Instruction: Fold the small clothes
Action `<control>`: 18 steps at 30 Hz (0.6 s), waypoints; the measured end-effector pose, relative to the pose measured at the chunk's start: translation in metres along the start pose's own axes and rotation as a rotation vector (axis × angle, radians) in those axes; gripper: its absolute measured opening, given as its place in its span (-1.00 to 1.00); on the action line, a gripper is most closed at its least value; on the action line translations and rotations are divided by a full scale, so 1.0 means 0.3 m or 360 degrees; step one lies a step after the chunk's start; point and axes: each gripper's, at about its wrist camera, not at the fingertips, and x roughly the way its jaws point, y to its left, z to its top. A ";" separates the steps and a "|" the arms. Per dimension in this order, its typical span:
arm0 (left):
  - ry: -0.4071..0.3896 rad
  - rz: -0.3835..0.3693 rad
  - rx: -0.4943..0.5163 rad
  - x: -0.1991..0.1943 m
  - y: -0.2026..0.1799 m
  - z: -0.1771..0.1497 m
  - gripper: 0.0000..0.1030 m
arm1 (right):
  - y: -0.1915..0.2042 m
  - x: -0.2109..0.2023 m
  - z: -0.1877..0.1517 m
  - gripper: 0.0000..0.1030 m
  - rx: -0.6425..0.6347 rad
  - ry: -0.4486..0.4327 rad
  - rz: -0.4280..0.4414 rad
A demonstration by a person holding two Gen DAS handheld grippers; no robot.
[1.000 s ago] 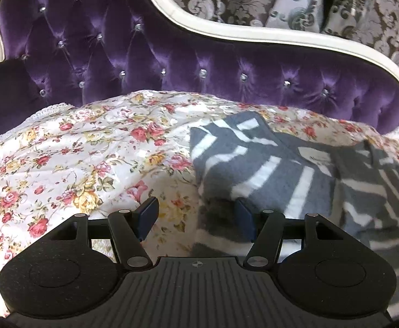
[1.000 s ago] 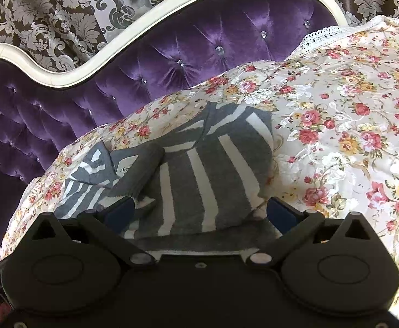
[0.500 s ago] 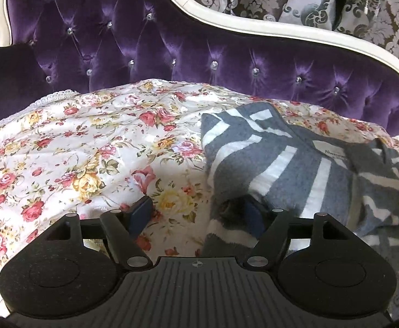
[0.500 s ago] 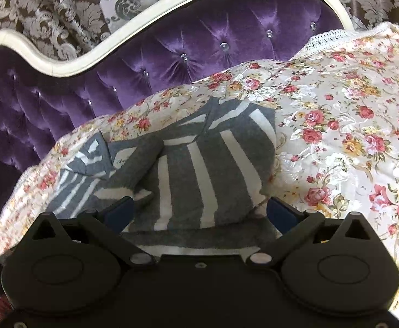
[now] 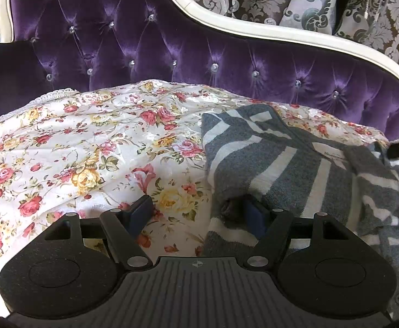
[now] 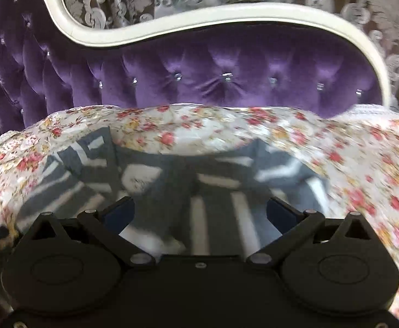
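Floral bedspread [image 5: 71, 147] under one grey striped garment [image 5: 275, 164]; left gripper [image 5: 199, 213] and right gripper [image 6: 199, 213] both agape.

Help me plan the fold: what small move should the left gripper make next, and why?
Probably close the left gripper on the striped sweater's near edge. It stands open, one of its fingers tucked under that edge, the other over the bare floral cover, so nothing is pinched yet. The right gripper hangs open above the sweater.

We see the sweater [image 5: 295, 169] lying on the bedspread [image 5: 90, 150] ahead and right of our left gripper [image 5: 199, 214]; it lies straight before our right gripper [image 6: 200, 210]; the headboard [image 5: 172, 49] stands behind both.
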 end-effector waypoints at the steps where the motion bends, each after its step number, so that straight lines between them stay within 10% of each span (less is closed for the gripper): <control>1: -0.0001 -0.0002 -0.0002 0.000 0.001 0.000 0.39 | 0.008 0.035 0.021 0.97 0.0030 0.0045 -0.0021; 4: -0.0006 -0.0006 -0.0008 -0.001 0.002 0.000 0.38 | 0.011 0.110 0.042 0.82 0.0084 0.0150 -0.0072; 11: -0.0023 -0.0015 -0.0021 -0.004 0.006 -0.005 0.38 | 0.003 0.113 0.058 -0.62 0.0088 0.0153 0.0179; 18: -0.0027 -0.0019 -0.0030 -0.006 0.008 -0.005 0.38 | -0.067 -0.191 0.086 -0.68 0.0010 -0.0474 0.0454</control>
